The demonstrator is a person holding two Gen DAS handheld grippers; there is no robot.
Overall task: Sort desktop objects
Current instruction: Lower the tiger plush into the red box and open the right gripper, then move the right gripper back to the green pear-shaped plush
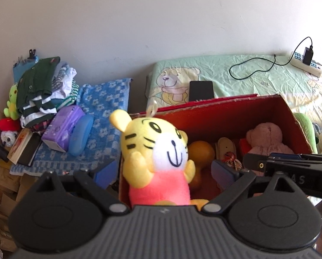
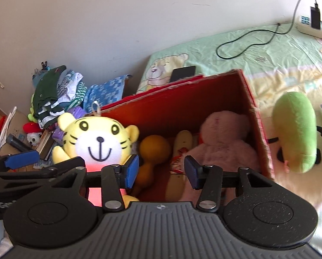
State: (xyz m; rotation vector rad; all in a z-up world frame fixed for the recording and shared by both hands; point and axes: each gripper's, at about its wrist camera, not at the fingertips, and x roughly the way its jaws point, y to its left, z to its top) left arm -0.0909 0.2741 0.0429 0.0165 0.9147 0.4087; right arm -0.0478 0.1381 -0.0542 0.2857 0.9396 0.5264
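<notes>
A yellow tiger plush [image 1: 158, 157] in a pink shirt sits between the wide-open blue pads of my left gripper [image 1: 163, 172], at the left end of a red cardboard box [image 1: 225, 112]; the pads do not visibly press it. In the right wrist view the tiger [image 2: 98, 138] shows at the box's [image 2: 204, 95] left end. My right gripper [image 2: 161, 170] is open and empty over the box. Inside lie a pink bear [image 2: 223, 140], an orange toy [image 2: 154, 149] and a cream-coloured toy [image 2: 182, 142].
A green plush [image 2: 294, 131] lies right of the box on the bear-print sheet [image 1: 258, 75]. A phone [image 1: 201, 90], cable and power strip [image 1: 305, 64] lie behind. Left are a blue towel [image 1: 100, 116], clothes pile [image 1: 42, 86], purple pack [image 1: 62, 127], blue case [image 1: 81, 136].
</notes>
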